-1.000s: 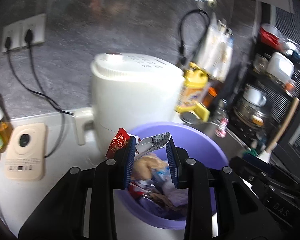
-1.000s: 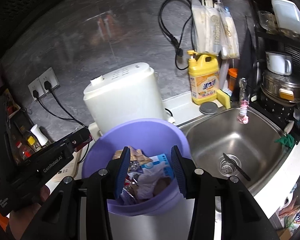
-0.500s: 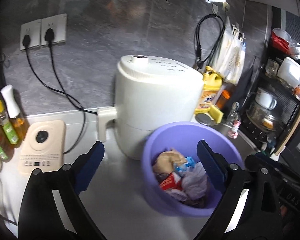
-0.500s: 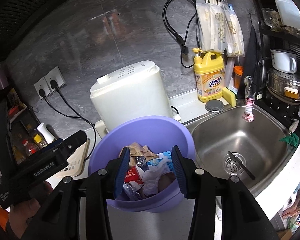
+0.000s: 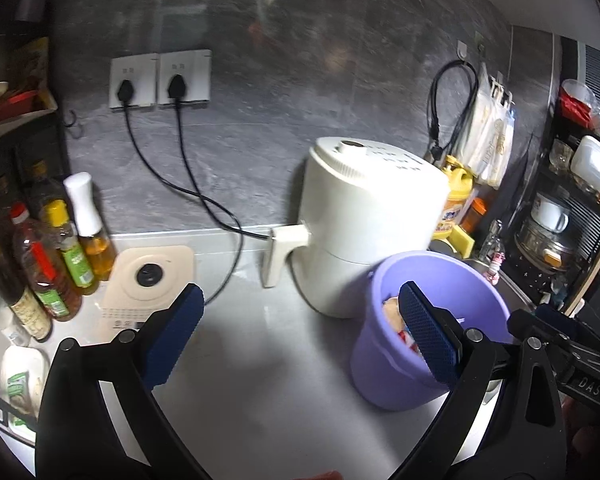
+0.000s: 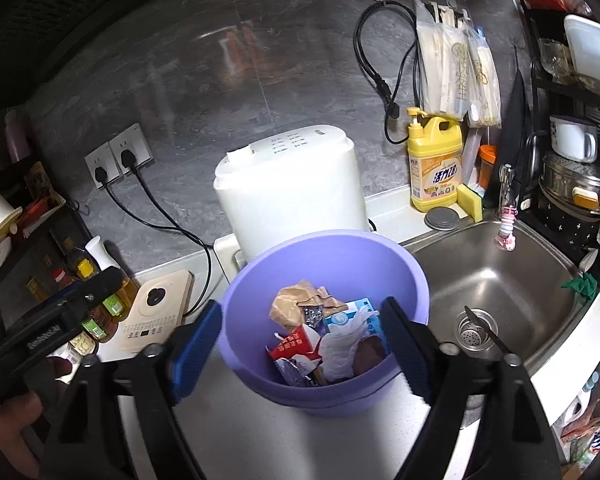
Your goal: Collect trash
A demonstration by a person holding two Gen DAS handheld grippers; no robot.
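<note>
- Left gripper: fingers spread wide with nothing between the blue pads; it hangs over the bare white counter, to the left of the purple bin.
- Right gripper: fingers likewise parted and holding nothing; the blue pads straddle the purple bin on either side without visibly touching its wall.
- Purple bin: stands upright on the counter, just in front of the white appliance and just left of the steel sink.
- Trash: lies inside the bin as a loose heap: crumpled brown paper at the back, a red printed wrapper in front, a blue-and-white packet and white crumpled tissue to the right.
- In the left wrist view only a sliver of the trash shows above the bin rim, partly hidden by the right-hand pad.
- White appliance: its handle juts leftward; two black cords run from the wall sockets toward it.
- Beige device: lies flat on the counter beside a row of oil bottles.
- Yellow detergent bottle: stands behind the sink, with a yellow sponge just beside it.
</note>
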